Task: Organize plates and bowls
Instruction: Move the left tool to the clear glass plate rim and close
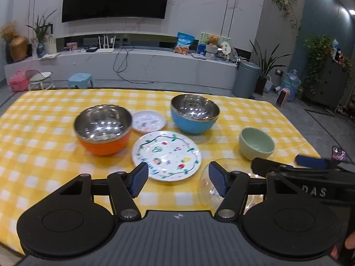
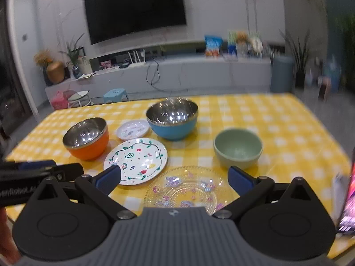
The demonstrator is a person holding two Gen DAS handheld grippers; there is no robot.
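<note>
Six pieces of tableware stand separately on the yellow-checked worktop, none stacked or nested. Bowls, three: orange bowl with steel lining at the left; blue bowl, likewise steel-lined, toward the far middle; green bowl at the right, well apart from the others. Plates, three: small printed plate between the orange and blue bowls; large painted plate just in front of it; clear glass plate nearest, its rim partly hidden behind the right tool.

Left tool: jaws spread wide, nothing between the pads, poised over the near edge of the large painted plate. Right tool: jaws spread wide and empty, above the clear glass plate.

Progress, judged from the layout: sorting not yet begun. Outstanding: gather the three plates into one stack, nest or group the three bowls.
</note>
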